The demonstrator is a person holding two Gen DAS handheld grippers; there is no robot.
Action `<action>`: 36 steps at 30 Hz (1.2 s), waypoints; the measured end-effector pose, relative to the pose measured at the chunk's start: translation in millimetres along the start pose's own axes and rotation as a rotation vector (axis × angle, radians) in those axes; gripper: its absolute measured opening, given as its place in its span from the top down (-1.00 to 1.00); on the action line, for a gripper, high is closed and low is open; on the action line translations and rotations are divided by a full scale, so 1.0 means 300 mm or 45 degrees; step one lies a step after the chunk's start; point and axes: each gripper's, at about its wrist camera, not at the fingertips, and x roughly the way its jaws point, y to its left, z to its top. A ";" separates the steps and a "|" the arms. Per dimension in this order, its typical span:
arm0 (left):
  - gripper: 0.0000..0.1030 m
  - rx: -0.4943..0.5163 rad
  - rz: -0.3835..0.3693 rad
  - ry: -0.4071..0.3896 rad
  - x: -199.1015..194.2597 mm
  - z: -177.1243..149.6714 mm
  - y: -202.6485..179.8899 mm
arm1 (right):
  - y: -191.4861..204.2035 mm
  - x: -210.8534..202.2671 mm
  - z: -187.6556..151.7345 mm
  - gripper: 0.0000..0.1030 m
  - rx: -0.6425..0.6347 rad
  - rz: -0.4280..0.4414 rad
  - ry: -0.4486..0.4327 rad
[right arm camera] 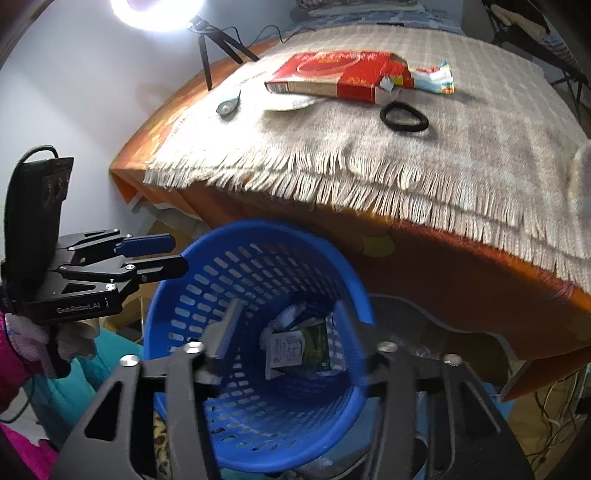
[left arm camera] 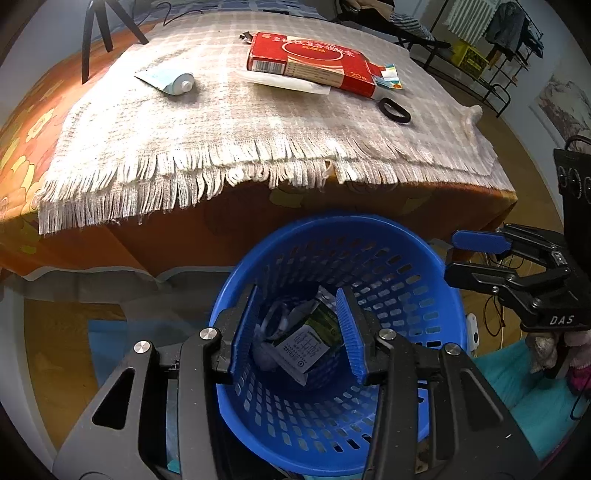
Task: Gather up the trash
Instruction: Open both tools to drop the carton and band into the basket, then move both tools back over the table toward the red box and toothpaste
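A blue perforated basket (left arm camera: 406,266) stands below the table edge and holds crumpled white paper and a green-and-white packet (left arm camera: 308,341). My left gripper (left arm camera: 301,332) is open and empty above the basket mouth. My right gripper (right arm camera: 282,334) is open and empty over the same basket (right arm camera: 207,288); it also shows at the right of the left wrist view (left arm camera: 458,258). On the fringed cloth lie a red carton (left arm camera: 314,62), a squeezed tube (left arm camera: 173,83), a colourful wrapper (left arm camera: 389,77), a white flat piece (left arm camera: 291,83) and a black ring (left arm camera: 394,110).
The table has an orange floral cover (left arm camera: 22,147) under the beige cloth (left arm camera: 221,140). A black tripod (left arm camera: 99,26) stands at its far left with a bright lamp (right arm camera: 159,11). Clothes racks (left arm camera: 491,44) stand far right. Teal fabric (left arm camera: 517,387) lies beside the basket.
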 end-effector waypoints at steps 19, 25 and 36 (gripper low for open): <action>-0.24 -0.133 0.054 -0.161 -0.075 0.211 0.105 | 0.017 -0.076 0.109 -0.46 -0.154 -0.120 -0.180; -0.24 -0.208 0.066 -0.185 -0.075 0.311 0.172 | 0.013 -0.096 0.201 -0.56 -0.228 -0.138 -0.213; -0.24 -0.310 0.092 -0.190 -0.031 0.461 0.282 | -0.018 -0.096 0.419 -0.57 -0.339 -0.139 -0.261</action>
